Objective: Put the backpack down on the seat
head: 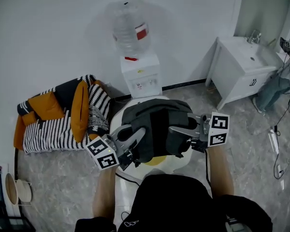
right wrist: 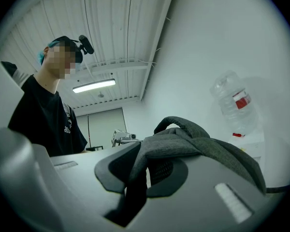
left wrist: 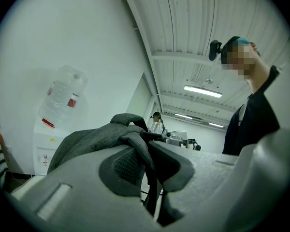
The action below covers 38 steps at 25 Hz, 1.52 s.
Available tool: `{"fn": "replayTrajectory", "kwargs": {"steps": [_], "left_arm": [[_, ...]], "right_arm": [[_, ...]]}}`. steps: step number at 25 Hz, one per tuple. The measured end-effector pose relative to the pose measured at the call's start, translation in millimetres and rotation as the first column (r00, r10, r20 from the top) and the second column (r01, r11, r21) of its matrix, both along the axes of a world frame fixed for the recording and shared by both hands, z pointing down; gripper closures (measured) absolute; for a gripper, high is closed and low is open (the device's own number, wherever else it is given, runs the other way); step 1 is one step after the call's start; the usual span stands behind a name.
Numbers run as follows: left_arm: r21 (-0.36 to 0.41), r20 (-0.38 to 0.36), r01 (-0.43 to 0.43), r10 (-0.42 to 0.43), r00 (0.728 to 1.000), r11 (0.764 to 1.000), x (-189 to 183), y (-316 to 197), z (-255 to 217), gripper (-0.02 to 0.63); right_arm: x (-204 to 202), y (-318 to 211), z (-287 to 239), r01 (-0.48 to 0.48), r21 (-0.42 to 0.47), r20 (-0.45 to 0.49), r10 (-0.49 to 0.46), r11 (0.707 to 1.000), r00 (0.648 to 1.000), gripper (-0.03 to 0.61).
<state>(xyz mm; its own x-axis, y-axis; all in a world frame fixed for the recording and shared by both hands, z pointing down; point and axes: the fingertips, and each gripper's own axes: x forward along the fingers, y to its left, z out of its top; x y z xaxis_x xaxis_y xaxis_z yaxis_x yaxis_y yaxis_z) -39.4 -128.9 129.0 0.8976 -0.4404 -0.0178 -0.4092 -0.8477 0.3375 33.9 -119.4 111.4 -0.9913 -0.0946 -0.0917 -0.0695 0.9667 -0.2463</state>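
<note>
Seat (head: 176, 164), white and rounded, fills the centre of the head view below the water dispenser (head: 141, 76), with a striped floor sofa (head: 58, 115) at centre left and a white washstand (head: 241, 66) at upper right. Directly over that seat hangs the grey backpack (head: 157, 124), covering most of it; only the pale rim and a yellow patch at the bag's lower edge show. From above, whether the bag's underside already touches the seat cannot be told.

The backpack's long side runs left to right across the frame, spanning the gap between the two tools. The left gripper (head: 137, 137) reaches in from lower left and the right gripper (head: 176, 129) from centre right, each level and about equally close to its own end of the bag.

Both gripper views show jaws clenched on a fold of grey fabric, dark strap trailing down between the pads: left gripper (left wrist: 150, 168) with the bag (left wrist: 96, 139) bulging to the upper left, right gripper (right wrist: 140, 170) with it (right wrist: 203, 146) rising to the upper right.

Judged from this, the load lies squarely above its target, so the way left is straight down, both hands together.
</note>
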Motion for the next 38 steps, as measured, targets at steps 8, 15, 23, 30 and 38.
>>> {"fn": "replayTrajectory", "kwargs": {"steps": [8,15,23,30,38], "left_arm": [[-0.035,0.001,0.009,-0.009,1.000,0.999,-10.7,-32.4,1.8,0.569],[-0.064,-0.018,0.010,-0.012,1.000,0.998,-30.4,-48.3,11.1,0.569],[-0.118,-0.005,-0.005,0.005,1.000,0.993,-40.4,-63.7,27.5,0.568],[-0.190,-0.022,-0.014,0.010,1.000,0.982,-42.9,-64.6,48.7,0.569],[-0.255,-0.035,-0.023,0.015,0.999,0.967,-42.6,-58.5,73.8,0.569]], "right_arm": [[-10.3,-32.7,3.2,0.012,-0.053,-0.016,-0.013,0.999,1.000,0.538],[-30.9,-50.8,10.4,0.014,-0.075,-0.040,-0.017,0.997,0.999,0.540],[-41.4,-64.4,30.0,-0.009,-0.145,-0.050,0.002,0.989,0.999,0.540],[-44.6,-65.8,49.2,-0.027,-0.197,-0.055,0.017,0.980,0.998,0.540],[-45.6,-60.4,74.6,-0.042,-0.243,-0.086,0.022,0.969,0.996,0.540]]}}
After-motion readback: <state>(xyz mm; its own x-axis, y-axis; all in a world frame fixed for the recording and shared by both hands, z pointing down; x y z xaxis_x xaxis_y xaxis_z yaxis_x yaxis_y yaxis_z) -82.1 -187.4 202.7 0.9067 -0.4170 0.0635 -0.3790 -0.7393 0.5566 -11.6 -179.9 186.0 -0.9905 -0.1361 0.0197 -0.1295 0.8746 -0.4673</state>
